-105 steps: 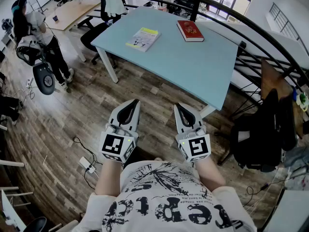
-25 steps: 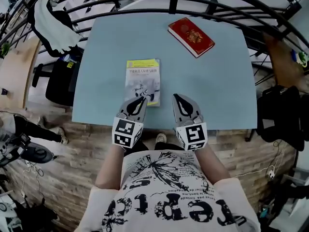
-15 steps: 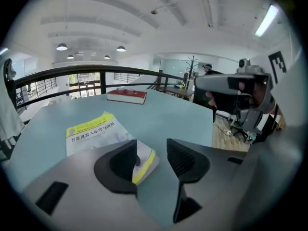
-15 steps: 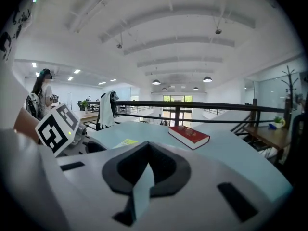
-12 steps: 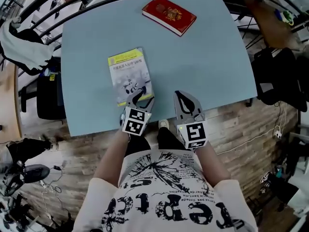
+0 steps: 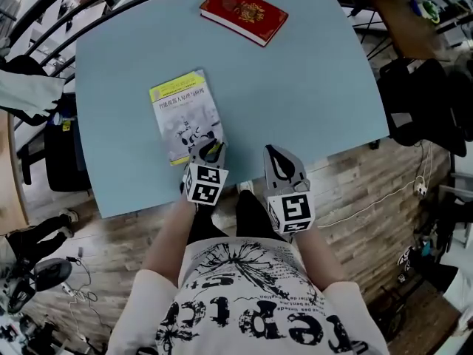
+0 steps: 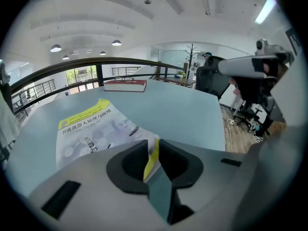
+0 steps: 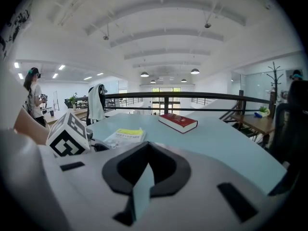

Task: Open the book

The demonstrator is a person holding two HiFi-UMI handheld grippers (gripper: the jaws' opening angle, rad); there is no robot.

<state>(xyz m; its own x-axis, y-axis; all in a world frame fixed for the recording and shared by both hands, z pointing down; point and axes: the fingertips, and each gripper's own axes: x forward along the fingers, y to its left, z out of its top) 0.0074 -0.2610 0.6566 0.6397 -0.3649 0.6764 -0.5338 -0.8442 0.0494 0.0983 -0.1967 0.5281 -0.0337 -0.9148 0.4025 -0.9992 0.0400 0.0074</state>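
A thin paperback book [image 6: 185, 113] with a yellow band and white cover lies shut on the light blue table [image 6: 310, 87], near its front edge. My left gripper [image 6: 213, 148] is at the book's near right corner. In the left gripper view the jaws [image 7: 153, 146] are closing with a narrow gap left, and the cover's yellow edge stands between them. My right gripper [image 6: 275, 154] hovers at the table's front edge, right of the book, and its jaws [image 8: 146, 148] are shut on nothing. From the right gripper view the book [image 8: 126, 136] lies to the left.
A red hardback book [image 6: 244, 13] lies at the table's far side. A black railing runs behind the table. Dark chairs stand to the left and right of the table, on a wooden floor. A person [image 8: 32, 97] stands far off to the left.
My left gripper has come down onto the book's near right corner, and its jaws have opened and then narrowed around the cover edge. The right gripper has sunk a little towards the table edge.
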